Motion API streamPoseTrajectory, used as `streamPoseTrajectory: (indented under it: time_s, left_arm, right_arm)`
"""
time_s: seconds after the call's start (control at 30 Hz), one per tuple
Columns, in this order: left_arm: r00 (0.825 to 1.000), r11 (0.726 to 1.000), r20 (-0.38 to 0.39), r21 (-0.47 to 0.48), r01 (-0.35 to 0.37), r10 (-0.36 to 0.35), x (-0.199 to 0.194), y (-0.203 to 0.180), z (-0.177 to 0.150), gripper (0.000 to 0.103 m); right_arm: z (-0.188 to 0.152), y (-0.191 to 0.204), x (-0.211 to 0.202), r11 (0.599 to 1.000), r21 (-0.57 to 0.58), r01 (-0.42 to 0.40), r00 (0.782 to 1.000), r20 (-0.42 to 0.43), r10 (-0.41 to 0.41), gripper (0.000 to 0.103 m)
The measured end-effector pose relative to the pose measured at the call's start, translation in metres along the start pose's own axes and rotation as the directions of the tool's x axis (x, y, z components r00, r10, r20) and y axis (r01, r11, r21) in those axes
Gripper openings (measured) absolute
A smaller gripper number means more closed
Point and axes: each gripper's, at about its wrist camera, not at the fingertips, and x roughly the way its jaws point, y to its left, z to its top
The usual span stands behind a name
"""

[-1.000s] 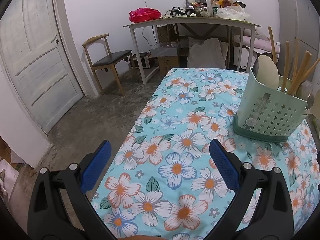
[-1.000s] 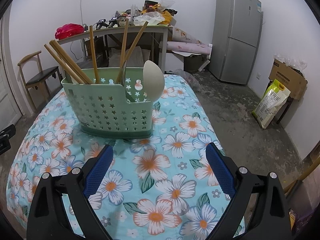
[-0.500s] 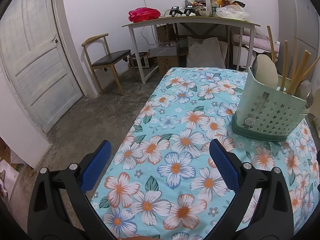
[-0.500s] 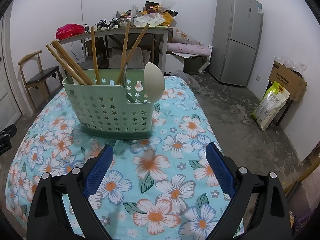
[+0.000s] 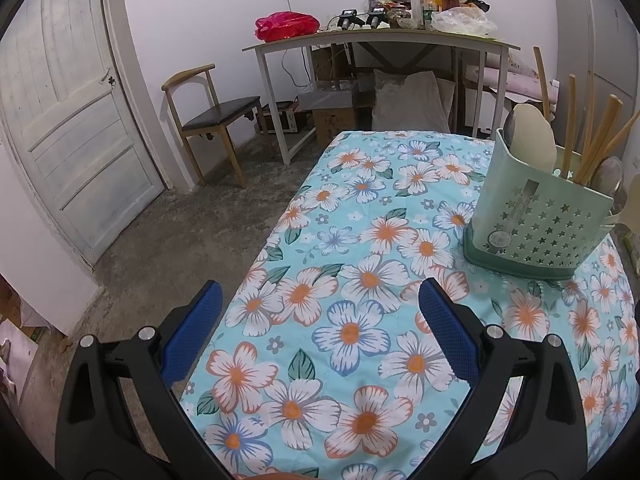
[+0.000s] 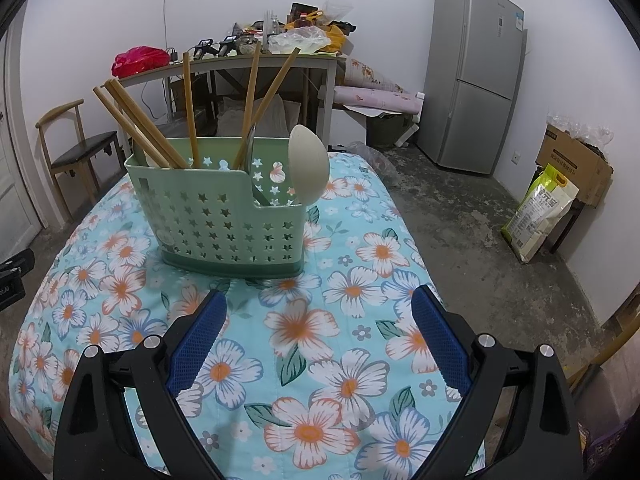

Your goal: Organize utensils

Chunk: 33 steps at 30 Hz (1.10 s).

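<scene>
Utensils — wooden chopsticks (image 6: pixel 138 126) and a cream plastic spoon (image 6: pixel 308 168) — stand in a pale green star-perforated plastic caddy (image 6: pixel 228 224) on the floral tablecloth (image 6: pixel 304 360). Its round sticker (image 5: pixel 498 237) is unreadable. Both the left gripper (image 5: pixel 320 320) and right gripper (image 6: pixel 318 320) hover near it with fingers spread, empty.

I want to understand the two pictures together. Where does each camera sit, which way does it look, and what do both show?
Left wrist: on the left gripper, above the table's left edge, looking toward the door; its two blue fingers show, open.
Right wrist: on the right gripper, facing the green utensil basket and fridge; open fingers show.
Shared: the basket, floral tablecloth, cluttered desk, chair.
</scene>
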Motion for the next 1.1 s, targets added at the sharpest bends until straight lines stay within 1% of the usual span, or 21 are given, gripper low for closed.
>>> streamPoseTrajectory:
  time_s: [1.1]
  left_arm:
    - [1.0, 1.0, -0.001, -0.001, 0.001, -0.001, 0.0006, 0.0014, 0.0019, 0.095]
  right_arm:
    - [0.0031, -0.0006, -0.0026, 1.0, -0.003, -0.002, 1.0, 0.006, 0.002, 0.091]
